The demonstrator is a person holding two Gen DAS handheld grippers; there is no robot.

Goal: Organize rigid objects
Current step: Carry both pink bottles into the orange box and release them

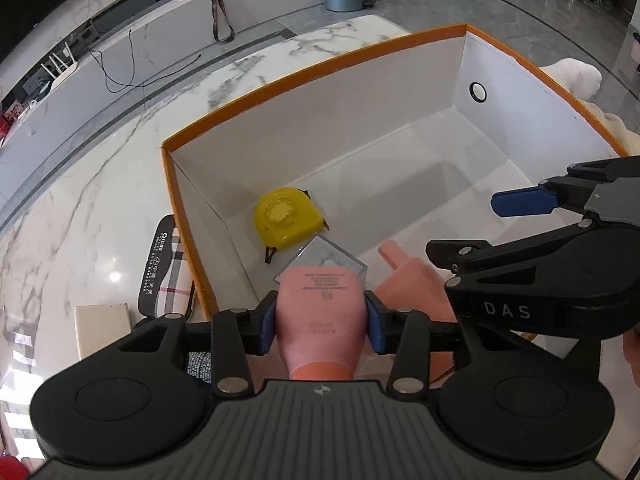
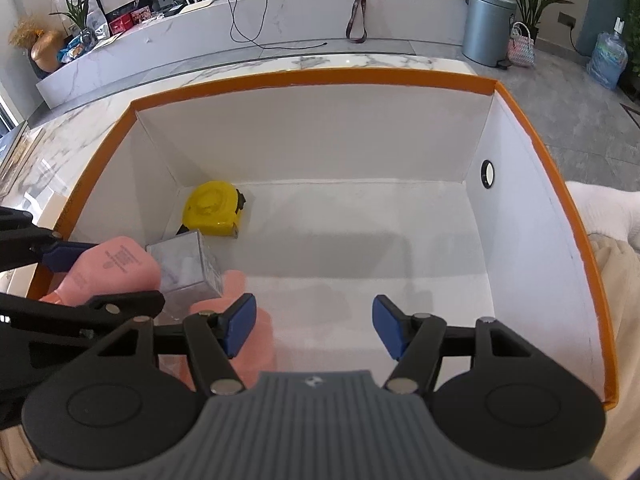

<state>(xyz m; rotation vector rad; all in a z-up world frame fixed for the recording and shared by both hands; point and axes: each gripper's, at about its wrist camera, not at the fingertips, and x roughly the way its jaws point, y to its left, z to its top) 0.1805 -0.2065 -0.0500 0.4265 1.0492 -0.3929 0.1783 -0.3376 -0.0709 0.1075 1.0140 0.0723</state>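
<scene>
Box [image 2: 304, 80], orange-rimmed, white inside, on marble table [image 1: 100, 200]. Left gripper [image 1: 322, 322] reaches over the box's near-left edge, blue pads clamped on a pink tube [image 1: 320, 312] held above the floor. Right gripper [image 2: 314, 330] hovers over the box's near side, fingers spread apart, holding nothing. Yellow tape measure [image 2: 212, 210] in the box's far-left corner; clear cube [image 2: 188, 268] just before it; pink bottle [image 1: 408, 276] beside that. Right half of the box floor lies bare.

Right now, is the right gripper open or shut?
Open. The right gripper shows a wide gap between its blue pads, empty above the box floor.
</scene>
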